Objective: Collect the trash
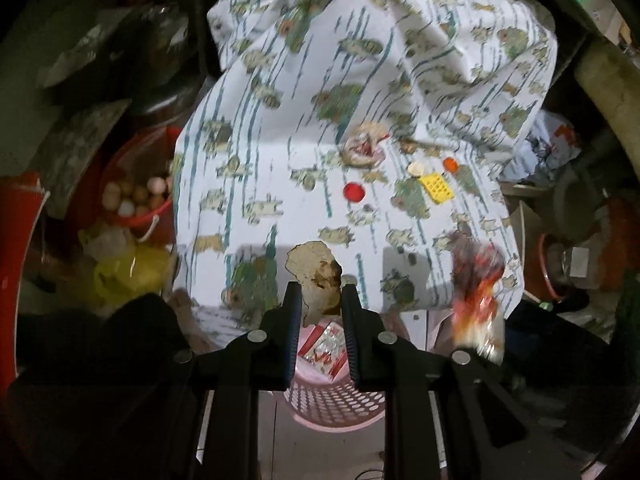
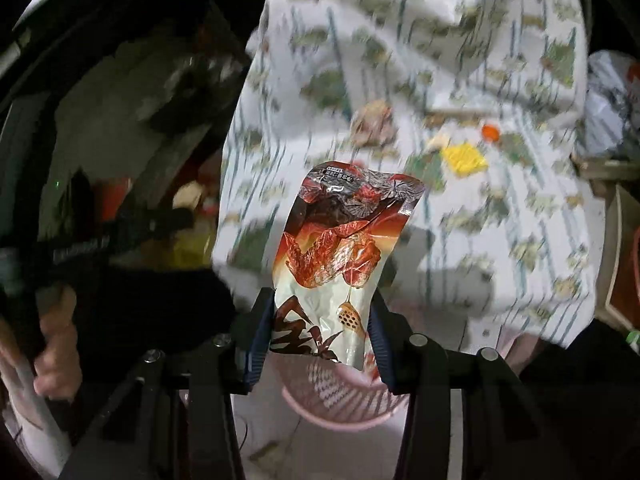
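My left gripper [image 1: 320,292] is shut on a crumpled, stained beige scrap of paper [image 1: 314,272], held above a pink perforated basket [image 1: 332,404] that has a red-and-white wrapper inside. My right gripper [image 2: 322,320] is shut on a red-and-white snack packet [image 2: 340,256], over the same pink basket [image 2: 340,400]. That snack packet [image 1: 478,280] shows blurred at the right of the left wrist view. On the patterned cloth [image 1: 280,128] lie a crumpled wrapper [image 1: 364,146], a red cap [image 1: 354,192], a yellow grid piece [image 1: 436,188], an orange cap [image 1: 451,164] and a small beige bit [image 1: 416,168].
A red bucket [image 1: 140,196] of eggs stands left of the cloth-covered table, with yellow bags [image 1: 132,268] beneath it. Dark clutter and a red bowl [image 1: 560,268] crowd the right side. A person's hand [image 2: 56,344] grips the other handle at the left of the right wrist view.
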Motion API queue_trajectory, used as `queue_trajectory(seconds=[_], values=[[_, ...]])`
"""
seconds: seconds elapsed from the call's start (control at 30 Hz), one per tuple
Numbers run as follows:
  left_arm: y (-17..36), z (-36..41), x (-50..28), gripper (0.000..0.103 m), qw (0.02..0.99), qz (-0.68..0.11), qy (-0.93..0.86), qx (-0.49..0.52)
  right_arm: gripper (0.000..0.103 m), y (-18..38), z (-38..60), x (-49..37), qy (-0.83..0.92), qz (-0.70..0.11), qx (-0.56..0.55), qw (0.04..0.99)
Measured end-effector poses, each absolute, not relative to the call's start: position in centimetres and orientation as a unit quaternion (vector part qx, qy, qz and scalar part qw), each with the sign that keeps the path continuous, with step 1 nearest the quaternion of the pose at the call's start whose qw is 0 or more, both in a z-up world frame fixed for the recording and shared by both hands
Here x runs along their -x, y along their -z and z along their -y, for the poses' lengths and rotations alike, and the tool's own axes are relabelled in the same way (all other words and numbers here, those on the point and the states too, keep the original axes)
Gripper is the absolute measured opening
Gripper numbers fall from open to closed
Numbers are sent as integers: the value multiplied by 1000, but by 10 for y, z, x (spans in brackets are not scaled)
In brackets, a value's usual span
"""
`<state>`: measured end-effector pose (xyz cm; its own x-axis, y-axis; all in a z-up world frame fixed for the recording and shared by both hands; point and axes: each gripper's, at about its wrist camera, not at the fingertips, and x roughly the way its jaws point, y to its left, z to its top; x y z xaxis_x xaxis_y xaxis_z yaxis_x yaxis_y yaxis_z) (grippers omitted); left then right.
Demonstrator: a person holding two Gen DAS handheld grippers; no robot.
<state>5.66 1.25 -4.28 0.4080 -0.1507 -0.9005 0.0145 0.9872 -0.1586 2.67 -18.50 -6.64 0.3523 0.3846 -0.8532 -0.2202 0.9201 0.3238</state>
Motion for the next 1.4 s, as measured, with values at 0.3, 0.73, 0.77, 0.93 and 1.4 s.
queue_trajectory(seconds=[0.3, 0.73, 0.77, 0.93, 1.4], values=[[61, -16, -56, 19, 824, -561, 45, 58, 48, 139, 162, -5, -198, -651, -52, 731], [131, -9, -57, 19, 758, -648, 47, 57, 57, 249, 150, -9, -140, -739, 3, 659], [139, -10, -57, 19, 751, -657, 43, 56, 61, 253, 152, -11, -132, -736, 2, 664], [170, -6, -59, 19, 714, -696, 46, 63, 66, 263, 169, -24, -85, -732, -19, 676], [222, 13, -56, 29, 657, -750, 44, 52, 46, 163, 222, -37, -63, -628, -101, 769]])
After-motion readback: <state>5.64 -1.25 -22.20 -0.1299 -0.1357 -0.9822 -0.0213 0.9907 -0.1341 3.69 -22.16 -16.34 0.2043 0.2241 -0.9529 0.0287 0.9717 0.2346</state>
